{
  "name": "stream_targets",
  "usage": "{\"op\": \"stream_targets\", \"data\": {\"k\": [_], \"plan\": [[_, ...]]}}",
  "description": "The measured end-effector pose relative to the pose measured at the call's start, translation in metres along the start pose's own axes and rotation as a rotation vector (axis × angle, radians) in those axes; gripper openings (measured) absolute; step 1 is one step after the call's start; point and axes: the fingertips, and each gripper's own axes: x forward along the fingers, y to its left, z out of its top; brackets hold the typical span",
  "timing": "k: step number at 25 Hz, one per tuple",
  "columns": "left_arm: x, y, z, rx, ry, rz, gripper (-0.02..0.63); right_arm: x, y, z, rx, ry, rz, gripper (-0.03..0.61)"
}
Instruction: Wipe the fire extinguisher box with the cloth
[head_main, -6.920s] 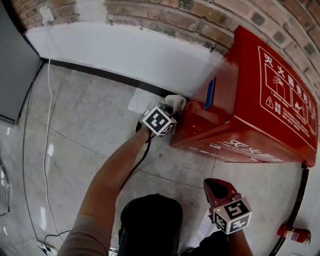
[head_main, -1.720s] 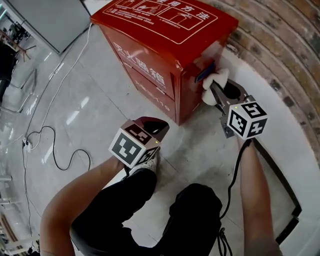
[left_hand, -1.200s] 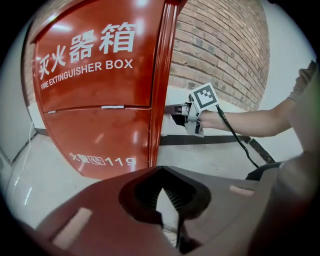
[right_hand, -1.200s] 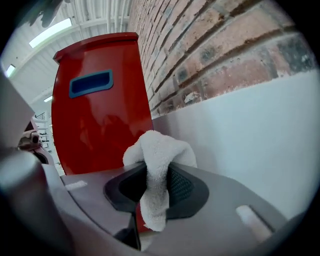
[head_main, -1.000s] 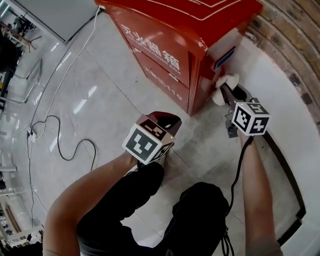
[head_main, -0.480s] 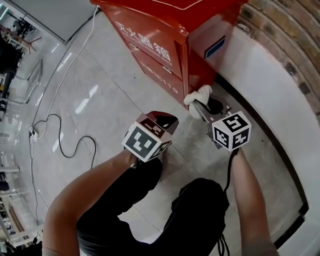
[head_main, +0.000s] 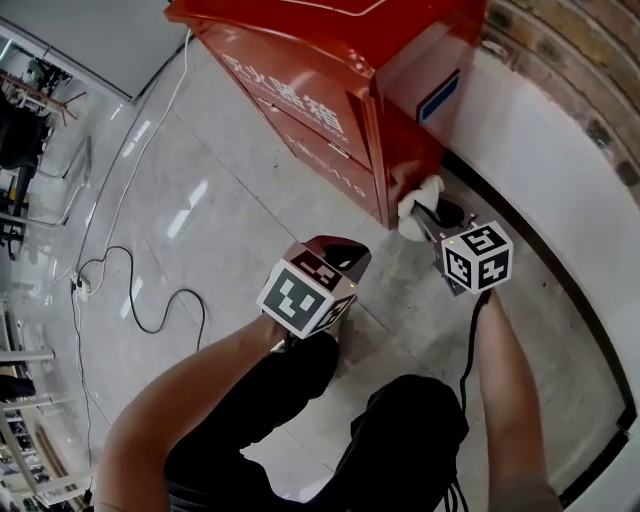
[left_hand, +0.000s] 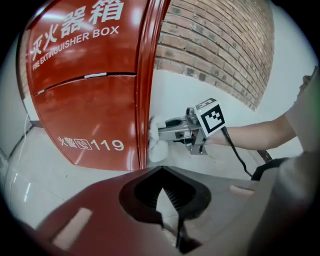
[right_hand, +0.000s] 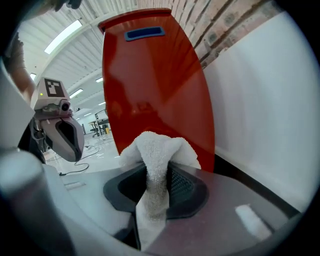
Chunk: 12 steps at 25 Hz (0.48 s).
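Fire extinguisher box (head_main: 330, 110) stands at twelve o'clock in the head view. The right gripper (head_main: 432, 210) clamps the bunched white cloth (head_main: 412, 212) at the box's low side corner, toward one o'clock. The left gripper (head_main: 335, 258) waits mid-frame, jaws together, empty. Rubbed over that sharp edge, the cloth could snag and pull free.

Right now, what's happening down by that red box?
A person holds a gripper in each hand. The right gripper has a white cloth clamped in its fingers and presses it low on the side of the fire extinguisher box, near the wall. The left gripper is shut, empty, above the floor.
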Motion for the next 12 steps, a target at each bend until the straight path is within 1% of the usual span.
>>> {"op": "stream_targets", "data": {"k": [3,6,9,12], "plan": [[0.003,0.007,0.0,-0.008,-0.008,-0.007,0.0,0.005,-0.026,-0.004,0.014,0.018,-0.042,0.118],[0.006,0.011,0.0,0.0,-0.009,-0.014,0.0,0.01,-0.056,-0.011,0.049,0.035,-0.106,0.118],[0.008,0.014,-0.001,0.013,-0.002,-0.028,0.0,0.012,-0.089,-0.016,0.109,0.044,-0.19,0.118],[0.008,0.02,-0.002,0.025,0.001,-0.032,0.0,0.015,-0.114,-0.019,0.191,0.026,-0.263,0.118]]}}
